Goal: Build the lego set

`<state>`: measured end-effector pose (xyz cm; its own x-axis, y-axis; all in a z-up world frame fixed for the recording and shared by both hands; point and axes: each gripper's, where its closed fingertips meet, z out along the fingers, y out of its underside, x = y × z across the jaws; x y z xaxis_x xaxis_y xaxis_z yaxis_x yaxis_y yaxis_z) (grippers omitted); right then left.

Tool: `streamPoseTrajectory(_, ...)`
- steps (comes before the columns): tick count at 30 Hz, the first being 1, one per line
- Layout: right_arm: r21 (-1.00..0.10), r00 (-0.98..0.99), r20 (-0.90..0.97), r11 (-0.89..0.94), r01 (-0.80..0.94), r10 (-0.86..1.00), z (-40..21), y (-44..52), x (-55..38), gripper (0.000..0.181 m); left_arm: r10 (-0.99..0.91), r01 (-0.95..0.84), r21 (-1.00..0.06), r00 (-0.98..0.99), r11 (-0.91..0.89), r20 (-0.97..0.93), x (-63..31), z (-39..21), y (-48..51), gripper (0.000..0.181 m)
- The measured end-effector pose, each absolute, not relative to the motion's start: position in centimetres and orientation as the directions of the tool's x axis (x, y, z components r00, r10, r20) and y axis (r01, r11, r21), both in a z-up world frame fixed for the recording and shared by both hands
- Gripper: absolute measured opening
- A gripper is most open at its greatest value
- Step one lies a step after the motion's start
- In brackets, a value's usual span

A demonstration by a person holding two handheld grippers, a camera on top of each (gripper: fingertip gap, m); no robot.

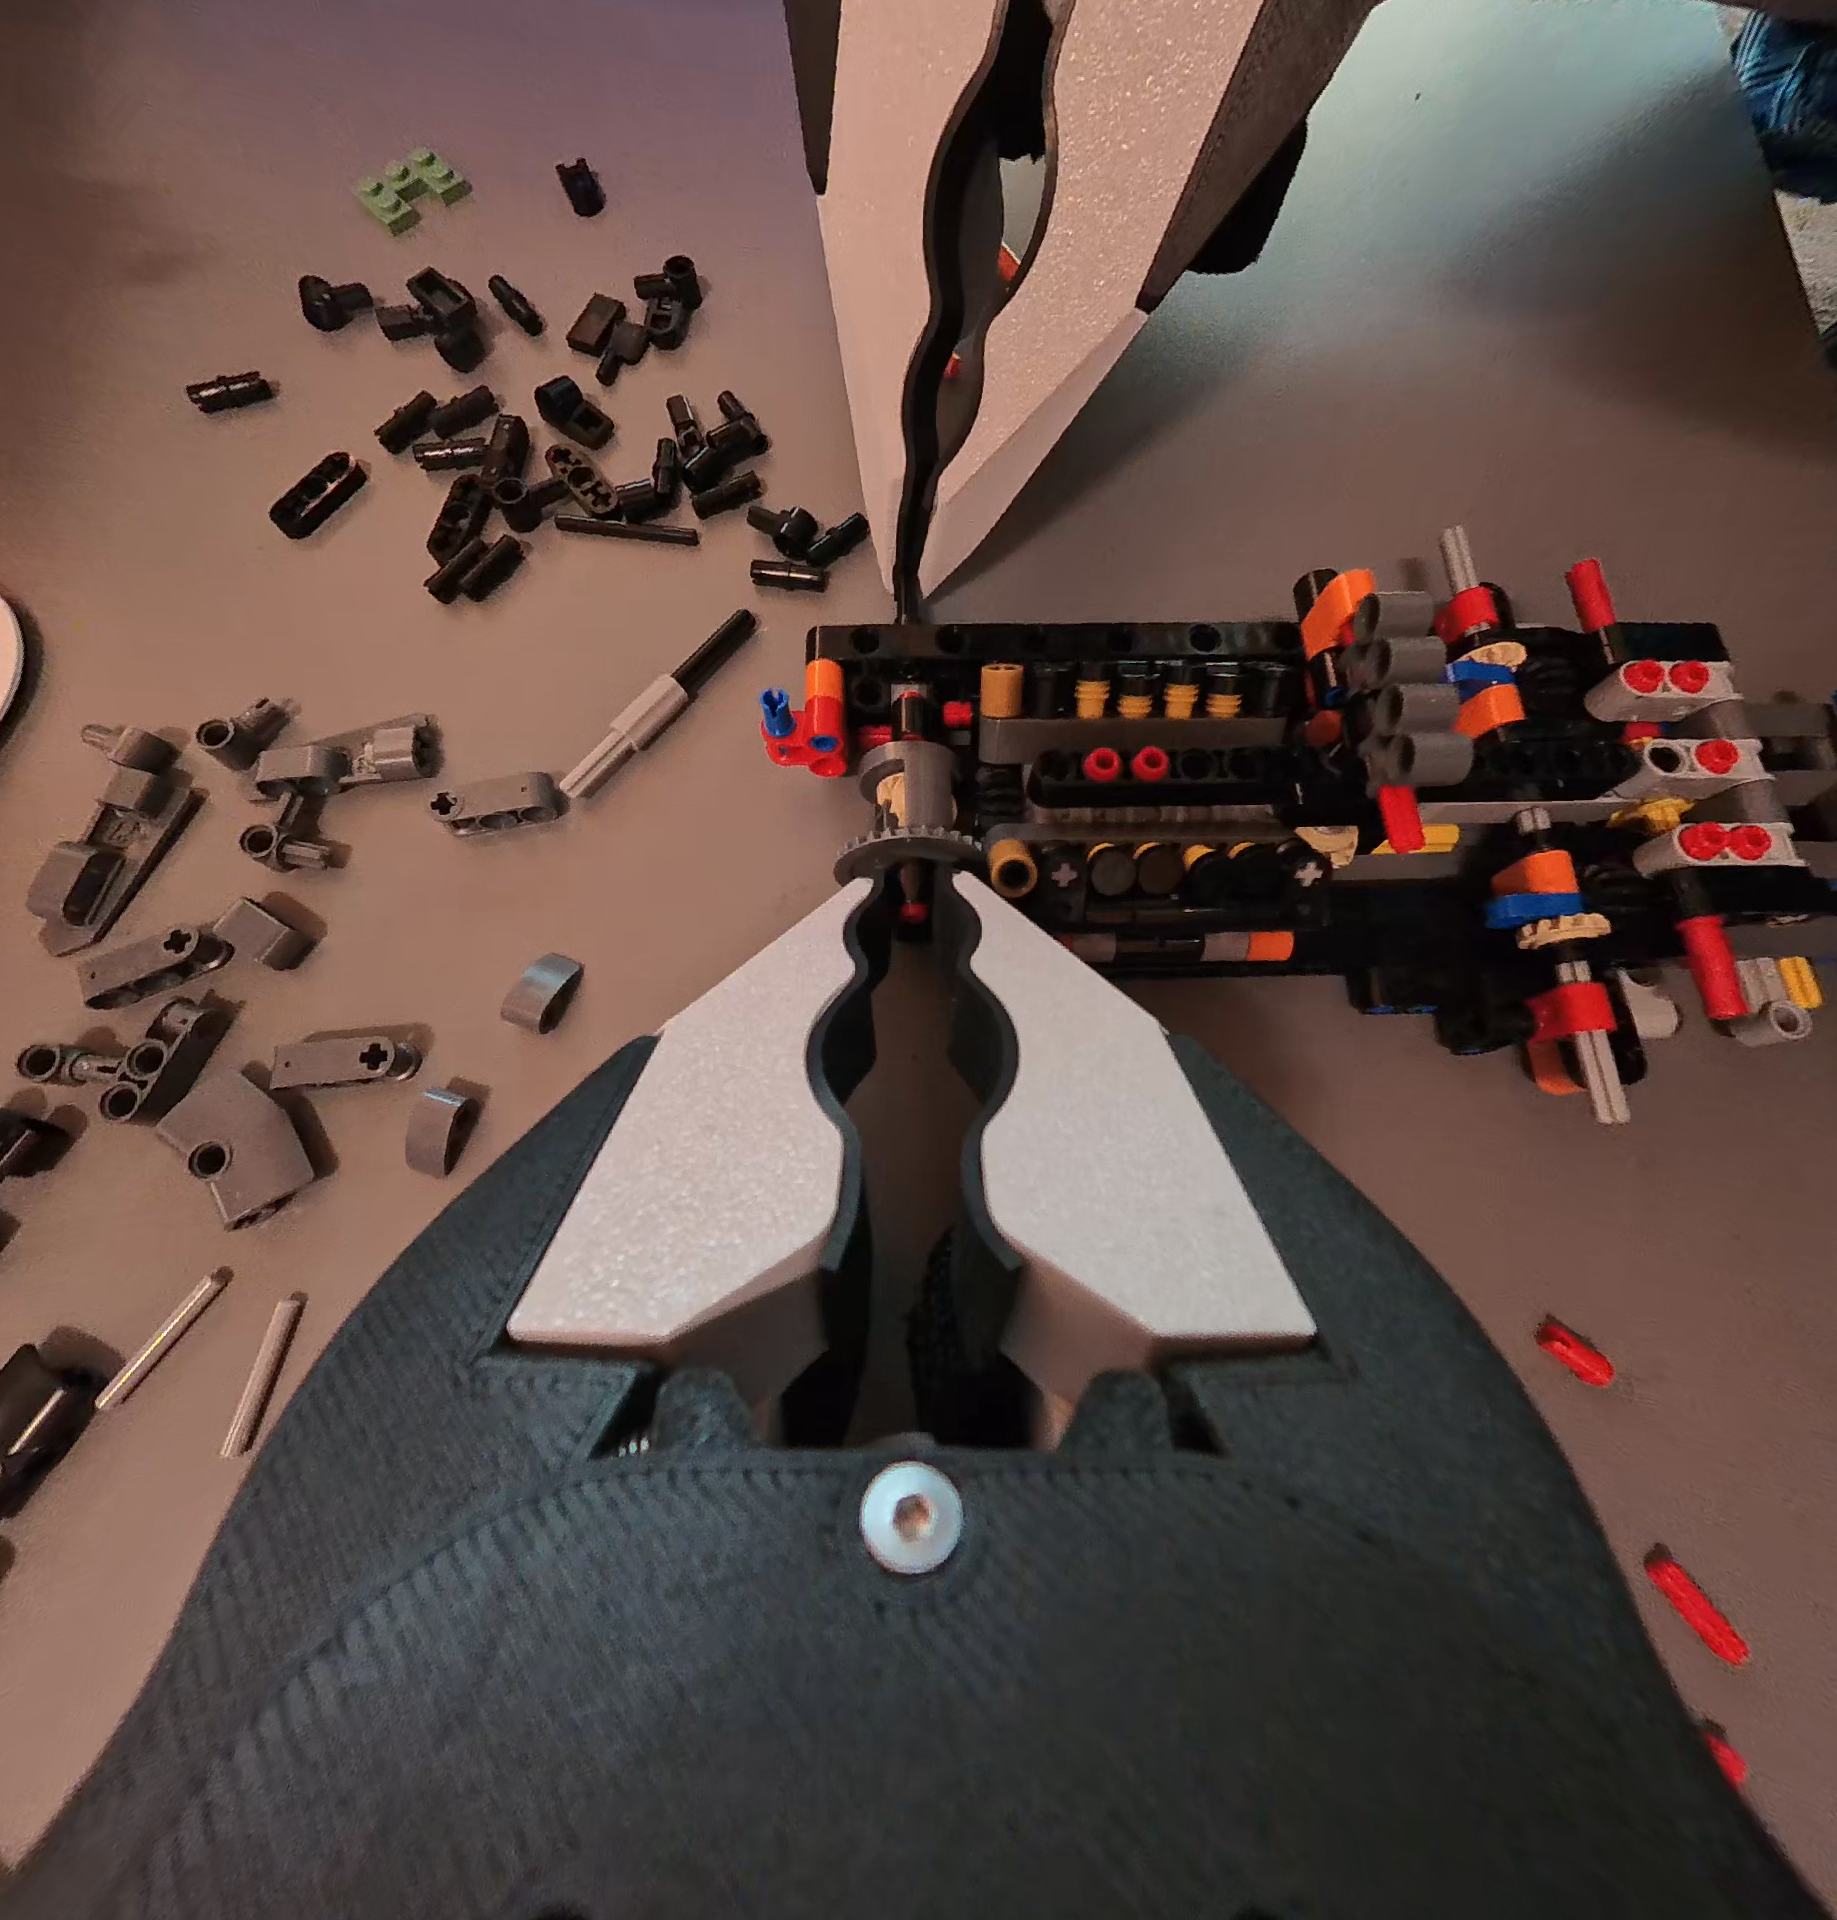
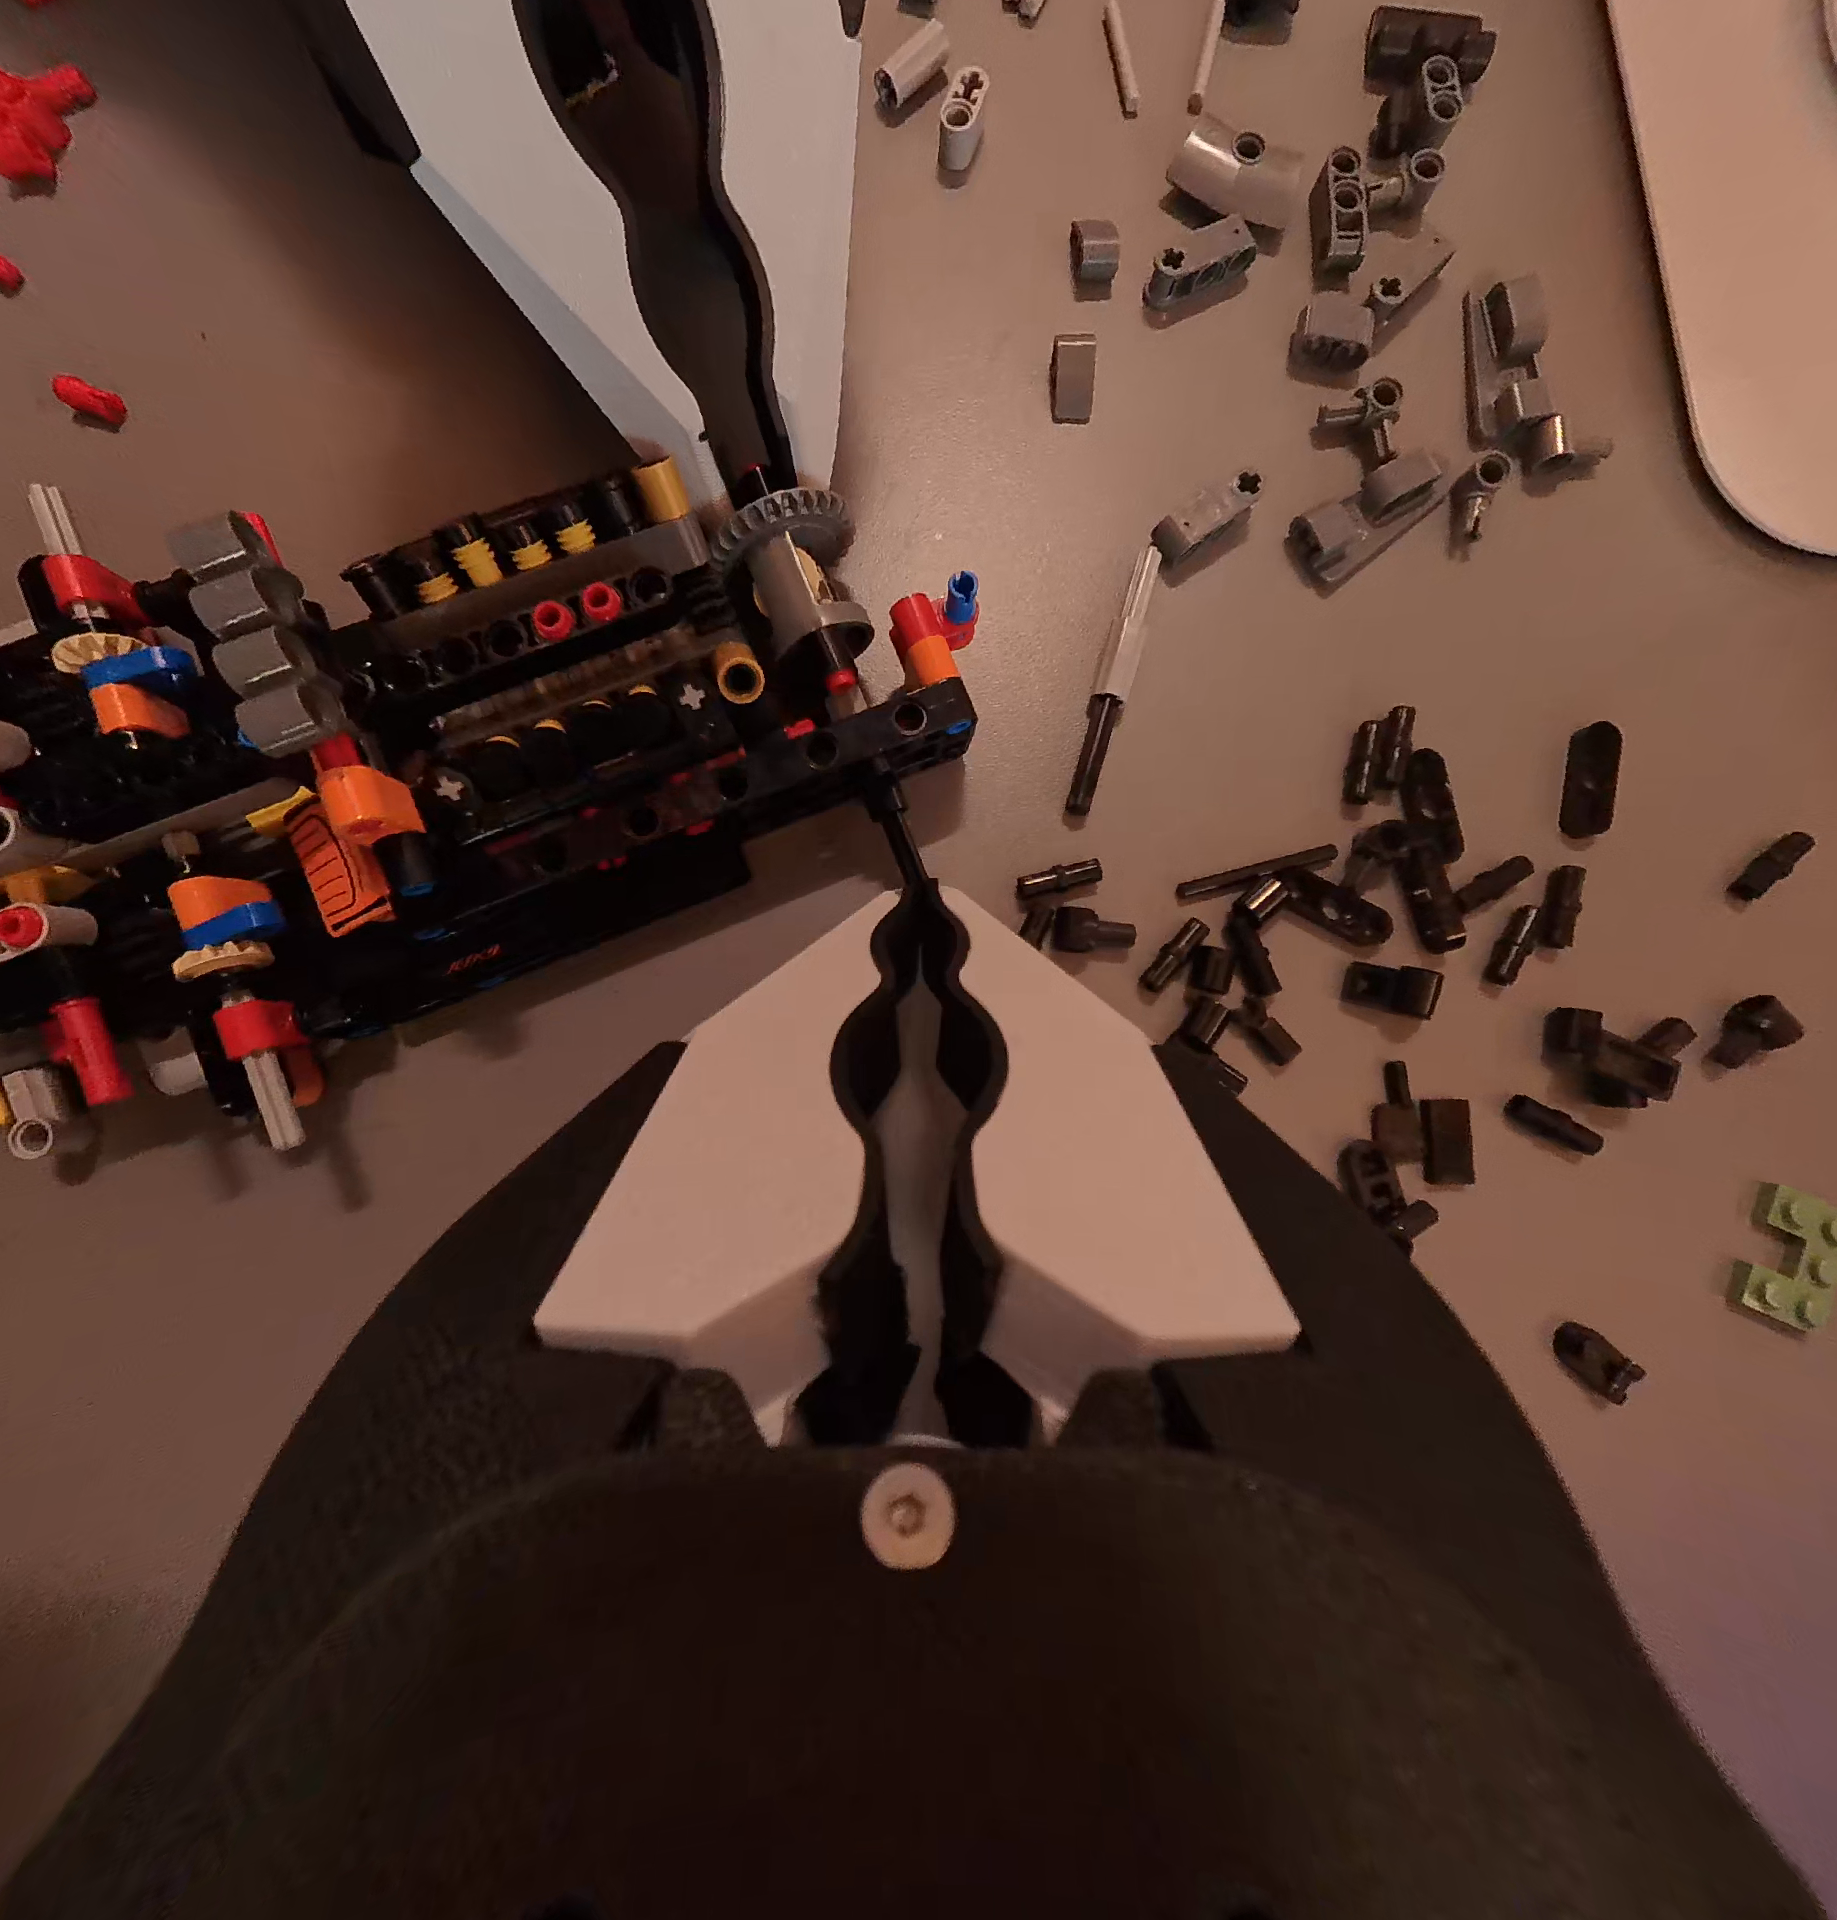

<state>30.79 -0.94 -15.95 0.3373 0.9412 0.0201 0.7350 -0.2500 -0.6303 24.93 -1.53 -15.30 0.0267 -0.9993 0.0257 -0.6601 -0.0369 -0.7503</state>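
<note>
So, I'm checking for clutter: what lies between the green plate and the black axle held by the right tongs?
A scatter of black pins on the table, seen in the right wrist view.

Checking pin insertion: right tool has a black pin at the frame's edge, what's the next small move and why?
Probably push the black pin further into the black beam: the right tool holds its tail, most of it still outside the hole, while the left tool braces the assembly's opposite side by the grey gear.

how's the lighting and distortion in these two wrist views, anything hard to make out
Left wrist view: warm, dim light, soft shadows beside the loose grey pieces; fisheye bends the table edges; the lego chassis stays sharp. Right wrist view: darker, the right gripper body nearly black, red pieces at top left smeared by edge distortion.
</note>
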Motion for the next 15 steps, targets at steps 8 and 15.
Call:
streamPoseTrajectory(8,-0.621,0.351,0.031,-0.257,0.74,0.936,-15.95,-0.89,30.74,0.0,-1.0,-0.661,-0.75,0.027,-0.026,0.012,24.9,-15.31,-1.55,0.007)
streamPoseTrajectory(15,-0.613,0.349,0.031,-0.258,0.747,0.937,-15.95,-0.78,30.69,0.0,-1.0,-0.661,-0.75,0.027,-0.02,0.003,24.88,-15.32,-1.55,0.007)
